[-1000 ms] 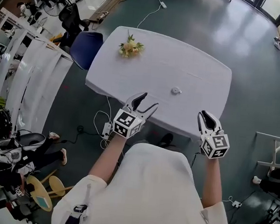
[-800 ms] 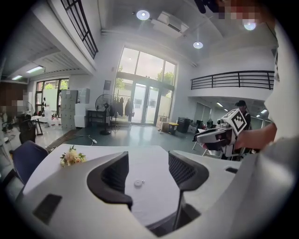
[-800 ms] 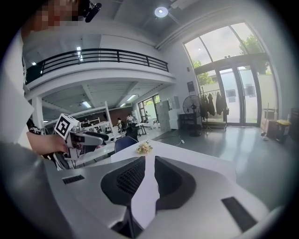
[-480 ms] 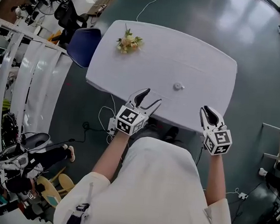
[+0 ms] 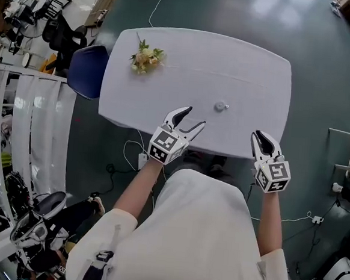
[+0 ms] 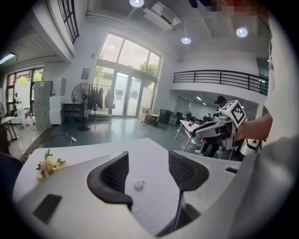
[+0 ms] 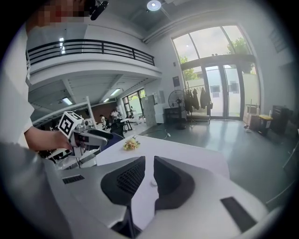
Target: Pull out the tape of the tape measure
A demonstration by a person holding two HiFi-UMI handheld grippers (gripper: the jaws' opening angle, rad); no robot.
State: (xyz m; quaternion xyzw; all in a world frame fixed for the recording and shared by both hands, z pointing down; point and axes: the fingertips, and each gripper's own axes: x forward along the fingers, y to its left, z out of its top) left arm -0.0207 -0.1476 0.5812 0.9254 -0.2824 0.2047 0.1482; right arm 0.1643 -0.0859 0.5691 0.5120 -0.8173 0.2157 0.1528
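The tape measure is a small round white case lying on the white table, closer to its near edge. My left gripper hovers over that edge, a little left of the case, wide open and empty. In the left gripper view the tape measure shows between the spread jaws of my left gripper. My right gripper is held off the table's near right corner. Its jaws are almost together, with only a thin slit and nothing in it. Through the slit of my right gripper a bit of the tape measure shows.
A small bunch of pale flowers lies at the table's far left. A dark blue chair stands at the table's left end. Cables trail on the floor under the near edge. White racks line the left side.
The head view has shifted, so the table now sits higher and squarer in the frame. Both grippers stay near the front edge, with their jaws unchanged.
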